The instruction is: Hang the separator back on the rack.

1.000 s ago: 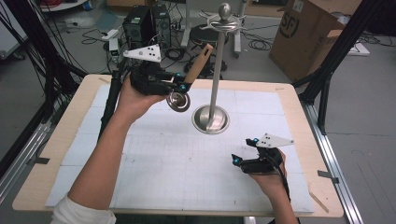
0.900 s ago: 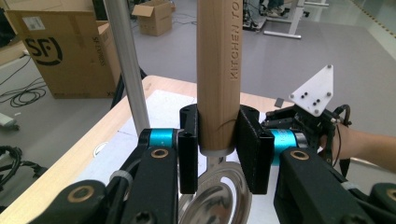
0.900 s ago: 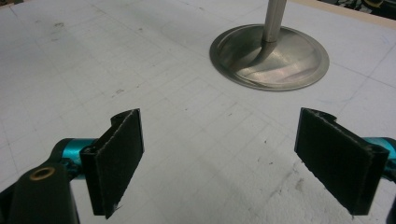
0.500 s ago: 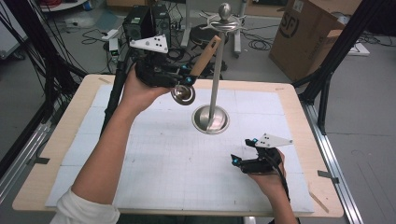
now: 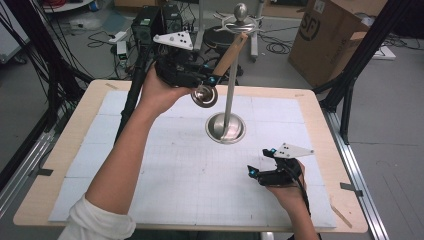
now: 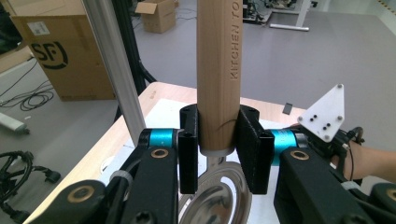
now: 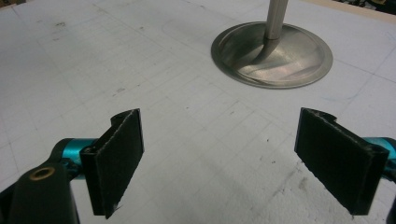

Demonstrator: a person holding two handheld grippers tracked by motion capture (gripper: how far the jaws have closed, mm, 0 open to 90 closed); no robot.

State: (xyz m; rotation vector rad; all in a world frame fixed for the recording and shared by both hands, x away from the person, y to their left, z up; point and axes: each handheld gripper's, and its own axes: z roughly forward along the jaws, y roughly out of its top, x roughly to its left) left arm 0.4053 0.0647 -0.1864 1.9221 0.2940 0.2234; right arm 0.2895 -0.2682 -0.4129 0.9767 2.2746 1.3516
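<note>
Lifted higher and farther from the desk (image 5: 65,165) than a second ago: left tongs (image 5: 200,80) clenched on wooden-handled ladle (image 5: 227,55) beside metal stand (image 5: 231,90). Right tongs (image 5: 260,167) spread wide, low over desk.

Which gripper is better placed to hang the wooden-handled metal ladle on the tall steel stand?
Left. The left gripper already clamps the wooden-handled metal ladle raised beside the tall steel stand; the right gripper rests open and empty, low on the table.
</note>
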